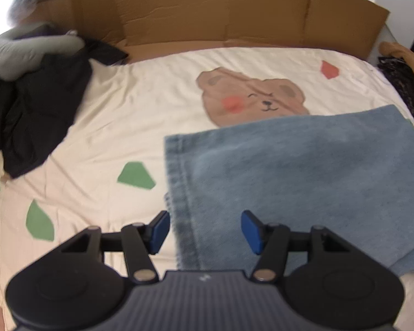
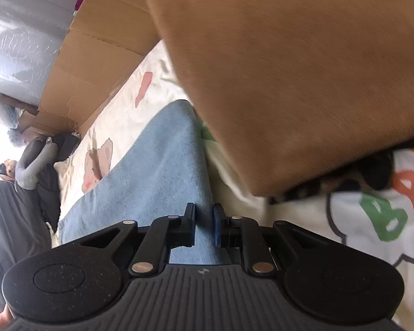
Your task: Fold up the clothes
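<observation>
The bedsheet, cream with a bear print and green and red patches, is seen spread across most of the left wrist view, with a cardboard panel stood along its far edge at the top of the frame. The blue denim garment is laid flat on the sheet in the lower right of that view, its seamed edge running down the centre of the frame; it appears to be folded over at least once into a broad rectangle, though how many layers lie there cannot be told. A heap of dark clothes is left crumpled at the upper left, apparently not yet folded, so the task is judged to be only partly done.

The left gripper is held released above the denim's near seam, nothing being gripped between its blue pads.

In the right wrist view the right gripper is seen with its jaws narrowly parted and denim visible in the gap; whether the cloth is pinched or merely lies behind cannot be told. A tan cushion-like surface fills the upper right of that frame.
</observation>
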Demonstrator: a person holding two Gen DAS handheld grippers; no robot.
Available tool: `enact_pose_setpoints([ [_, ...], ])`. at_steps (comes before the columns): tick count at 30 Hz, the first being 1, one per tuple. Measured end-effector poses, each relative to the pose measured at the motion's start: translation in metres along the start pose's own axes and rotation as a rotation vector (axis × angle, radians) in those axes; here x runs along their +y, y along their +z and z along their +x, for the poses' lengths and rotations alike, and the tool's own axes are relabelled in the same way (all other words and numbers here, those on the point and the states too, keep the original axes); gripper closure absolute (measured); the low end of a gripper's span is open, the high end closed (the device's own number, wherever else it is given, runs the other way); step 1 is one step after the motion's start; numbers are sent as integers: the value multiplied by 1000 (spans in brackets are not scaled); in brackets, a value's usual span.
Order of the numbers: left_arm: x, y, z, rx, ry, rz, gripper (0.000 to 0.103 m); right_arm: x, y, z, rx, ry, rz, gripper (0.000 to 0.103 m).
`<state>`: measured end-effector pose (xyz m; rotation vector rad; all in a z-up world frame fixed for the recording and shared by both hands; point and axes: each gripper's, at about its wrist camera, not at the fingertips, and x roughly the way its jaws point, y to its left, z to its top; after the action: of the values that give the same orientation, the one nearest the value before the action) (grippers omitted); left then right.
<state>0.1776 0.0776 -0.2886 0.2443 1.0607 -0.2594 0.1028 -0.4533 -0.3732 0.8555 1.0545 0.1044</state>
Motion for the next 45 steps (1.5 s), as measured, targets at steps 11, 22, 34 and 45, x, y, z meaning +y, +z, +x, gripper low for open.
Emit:
enact_pose_setpoints([
  [11, -27, 12, 6, 43, -73, 78, 43, -33, -35, -10, 103, 57, 35, 77],
  [22, -36, 53, 8, 93, -87, 77, 42, -62, -78, -41, 65, 178, 165, 76],
  [34, -106, 40, 32, 197, -225, 187, 40, -74, -98, -46, 32, 228, 218, 74],
  [45, -150, 14, 42, 217, -348, 224, 40, -79, -101, -32, -42, 276, 362, 71],
])
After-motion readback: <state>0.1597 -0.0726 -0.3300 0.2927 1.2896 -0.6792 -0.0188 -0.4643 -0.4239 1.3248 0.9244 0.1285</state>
